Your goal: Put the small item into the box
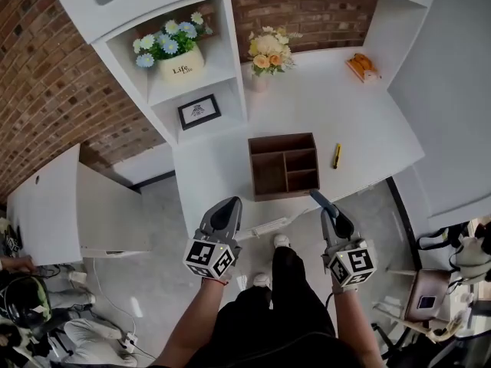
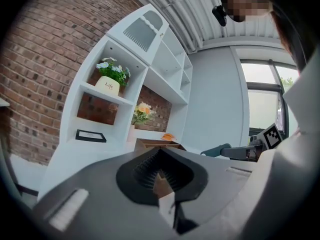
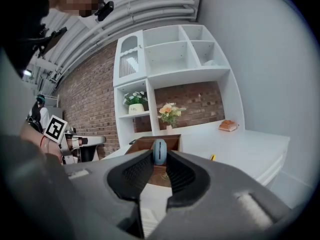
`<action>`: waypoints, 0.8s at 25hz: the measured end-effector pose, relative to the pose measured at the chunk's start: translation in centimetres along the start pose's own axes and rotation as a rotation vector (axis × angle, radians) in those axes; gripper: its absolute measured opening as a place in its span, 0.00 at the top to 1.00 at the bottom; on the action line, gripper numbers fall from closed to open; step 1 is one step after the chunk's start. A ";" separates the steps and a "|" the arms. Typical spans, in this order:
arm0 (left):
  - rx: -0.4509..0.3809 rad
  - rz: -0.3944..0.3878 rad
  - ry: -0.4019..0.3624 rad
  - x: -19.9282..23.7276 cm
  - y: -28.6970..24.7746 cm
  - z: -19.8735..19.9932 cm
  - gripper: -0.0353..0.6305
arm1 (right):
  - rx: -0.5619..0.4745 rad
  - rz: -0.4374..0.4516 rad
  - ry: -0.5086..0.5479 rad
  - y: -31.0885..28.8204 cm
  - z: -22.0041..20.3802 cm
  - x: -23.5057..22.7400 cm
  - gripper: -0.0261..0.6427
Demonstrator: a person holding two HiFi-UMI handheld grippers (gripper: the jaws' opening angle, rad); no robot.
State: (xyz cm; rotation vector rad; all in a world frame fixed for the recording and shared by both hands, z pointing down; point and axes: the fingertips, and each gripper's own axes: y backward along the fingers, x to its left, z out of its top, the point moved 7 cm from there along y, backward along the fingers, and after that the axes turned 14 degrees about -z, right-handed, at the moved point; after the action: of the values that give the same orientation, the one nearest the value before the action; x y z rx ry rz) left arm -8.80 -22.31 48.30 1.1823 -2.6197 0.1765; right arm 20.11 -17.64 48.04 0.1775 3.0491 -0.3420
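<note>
A brown wooden box [image 1: 282, 138] with several compartments stands on the white desk [image 1: 215, 167], ahead of both grippers. My right gripper [image 1: 316, 197] hovers off the desk's front edge, just right of the box's near corner. In the right gripper view, this gripper [image 3: 159, 153] is shut on a small blue-grey oval item [image 3: 159, 150], with the box [image 3: 145, 144] straight behind it. My left gripper [image 1: 229, 203] hangs at the front edge left of the box, its jaws together and holding nothing. In the left gripper view, the box [image 2: 150, 144] shows beyond its tips [image 2: 160, 151].
A yellow pen-like item [image 1: 336, 156] lies right of the box. At the back stand a flower vase [image 1: 268, 56] and an orange object [image 1: 362, 65]. The shelf unit holds potted flowers [image 1: 178, 52] and a picture frame [image 1: 199, 112]. A white side table [image 1: 46, 205] stands at left.
</note>
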 end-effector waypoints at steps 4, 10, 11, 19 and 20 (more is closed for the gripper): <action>-0.009 0.043 0.005 1.5 -0.5 0.5 0.94 | 0.039 0.043 0.078 -2.6 0.1 -0.1 0.85; -0.034 0.071 0.008 2.6 -1.8 1.1 0.94 | 0.097 0.088 0.187 -5.2 -0.4 -0.2 0.85; -0.035 0.077 0.009 2.8 -2.0 1.1 0.94 | 0.105 0.094 0.196 -5.6 -0.4 -0.3 0.85; -0.038 0.113 0.021 3.9 -2.6 1.1 0.94 | 0.164 0.131 0.287 -7.9 -1.2 0.1 0.84; -0.040 0.116 0.021 4.0 -2.7 1.2 0.94 | 0.170 0.136 0.297 -8.1 -1.3 0.2 0.84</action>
State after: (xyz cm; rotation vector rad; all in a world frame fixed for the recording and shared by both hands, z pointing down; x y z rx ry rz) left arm -9.53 -27.26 48.34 1.0101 -2.6615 0.1567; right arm 18.90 -25.18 51.01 0.4836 3.2695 -0.6174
